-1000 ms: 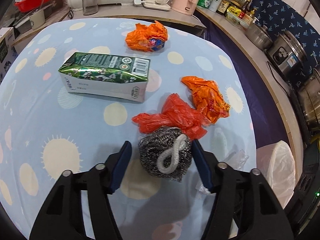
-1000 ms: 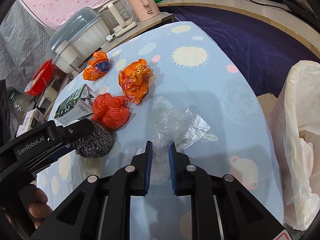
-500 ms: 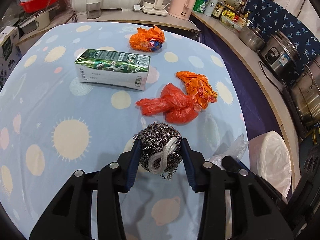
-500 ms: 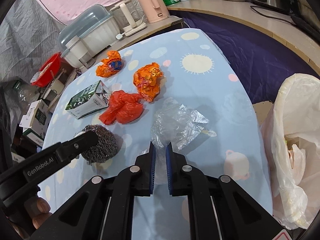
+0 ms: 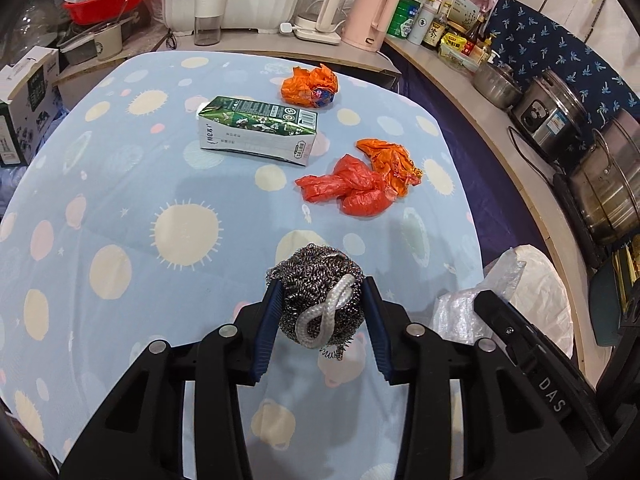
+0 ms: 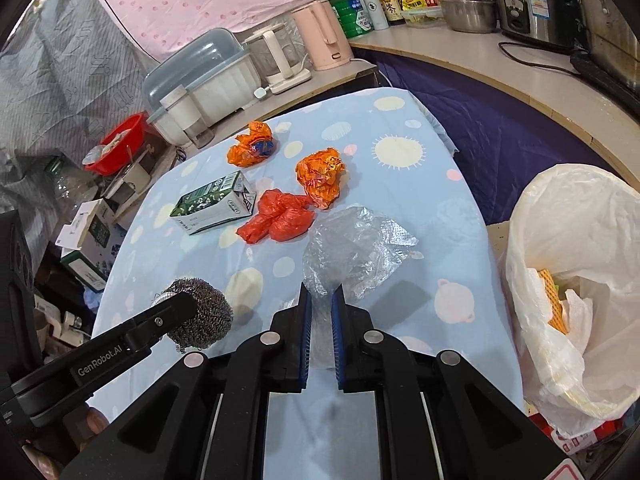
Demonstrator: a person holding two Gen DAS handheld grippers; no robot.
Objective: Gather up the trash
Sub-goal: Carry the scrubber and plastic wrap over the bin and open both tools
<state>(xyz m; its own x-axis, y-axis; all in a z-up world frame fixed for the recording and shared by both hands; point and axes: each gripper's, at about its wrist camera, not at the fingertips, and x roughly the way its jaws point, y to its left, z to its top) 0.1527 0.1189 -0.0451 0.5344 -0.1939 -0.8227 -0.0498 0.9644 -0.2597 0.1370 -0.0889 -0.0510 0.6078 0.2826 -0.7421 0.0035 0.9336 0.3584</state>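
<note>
Left claw (image 5: 323, 312) clamped on steel scourer (image 5: 320, 288) | right claw (image 6: 321, 312) pinched clear plastic wrap (image 6: 356, 250), both lifted off bench (image 5: 120, 240) | left lying: carton (image 5: 258, 132), three orange-red wrappers | lined bin (image 6: 580, 240) beside bench, partly filled

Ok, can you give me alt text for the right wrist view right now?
The right tool pinches a crumpled clear plastic bag above a blue sun-patterned tablecloth. At left the left tool grips a steel wool scrubber; a white-lined trash bin stands at right.
</note>
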